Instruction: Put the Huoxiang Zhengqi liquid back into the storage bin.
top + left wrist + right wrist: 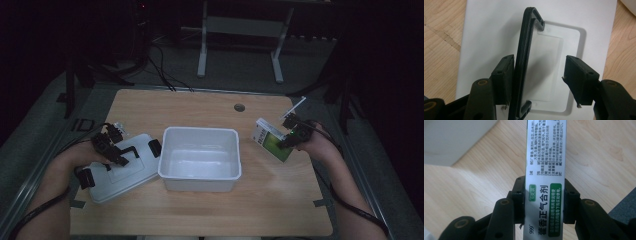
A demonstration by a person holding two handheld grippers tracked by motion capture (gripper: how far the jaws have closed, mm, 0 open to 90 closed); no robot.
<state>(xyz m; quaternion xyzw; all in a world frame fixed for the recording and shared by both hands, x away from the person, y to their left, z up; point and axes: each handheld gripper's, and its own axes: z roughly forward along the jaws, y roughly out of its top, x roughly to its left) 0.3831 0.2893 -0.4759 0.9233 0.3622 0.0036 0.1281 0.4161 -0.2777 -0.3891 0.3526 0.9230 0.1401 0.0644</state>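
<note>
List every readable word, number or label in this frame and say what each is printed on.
"999": lower end of the medicine box clamped in the right gripper.
"藿香正气合剂": large characters on the same face.
"6支装": small green badge beside that name.
White text in the green band and the fine print above: too small to read reliably.
White bin, lid and its black handle, left gripper: no text.

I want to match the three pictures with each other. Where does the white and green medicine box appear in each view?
High view: the white and green medicine box lies right of the white plastic tub, held by the right gripper.
Left gripper view: not in it.
Right gripper view: it runs up the middle, clamped between both jaws.
Shared landmark: the light wooden table.
</note>
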